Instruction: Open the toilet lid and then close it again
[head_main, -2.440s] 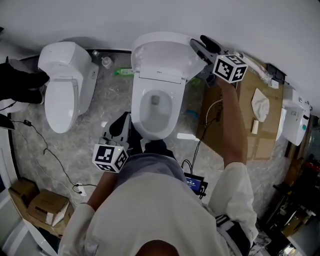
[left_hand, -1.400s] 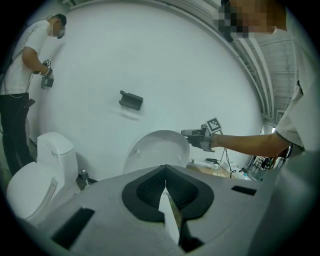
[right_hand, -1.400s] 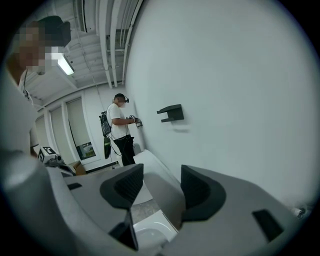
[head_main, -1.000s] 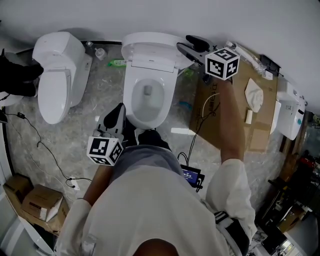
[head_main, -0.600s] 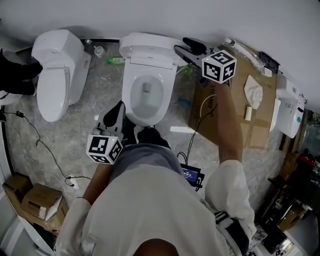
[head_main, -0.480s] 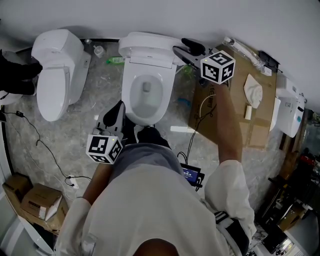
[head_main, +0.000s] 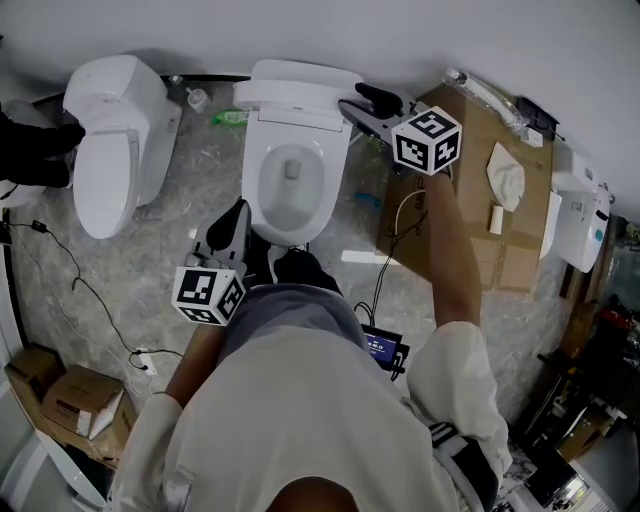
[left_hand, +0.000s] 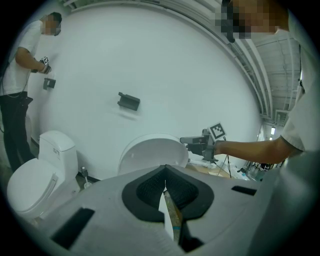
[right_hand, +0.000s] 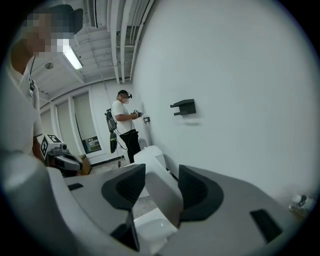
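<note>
Two white ceramic toilets stand on the grey marbled floor (head_main: 180, 250) against the plain white wall (head_main: 300, 30). The middle toilet (head_main: 290, 185) has its bowl uncovered. Its white oval plastic toilet lid (head_main: 300, 80) is raised at the far side of the bowl, upright and leaning back towards the wall.

The right tongs (head_main: 355, 97) reach to the right edge of this lid. In the right gripper view that edge shows as a white slab between the dark pads, and the jaws are closing on it. A gap shows on the left side of the slab, so the grip is not yet firm.

The left tongs (head_main: 235, 215) hang low at the near left of the bowl, well apart from the lid. Their jaws are closed together with nothing between them.

The second toilet (head_main: 110, 150) stands to the left with its lid down. A flat sheet of brown cardboard (head_main: 500, 230) lies on the floor to the right. A small black bracket (left_hand: 129, 101) sits on the wall above the raised lid. Another person (right_hand: 125, 130) stands by the wall at the far left.
</note>
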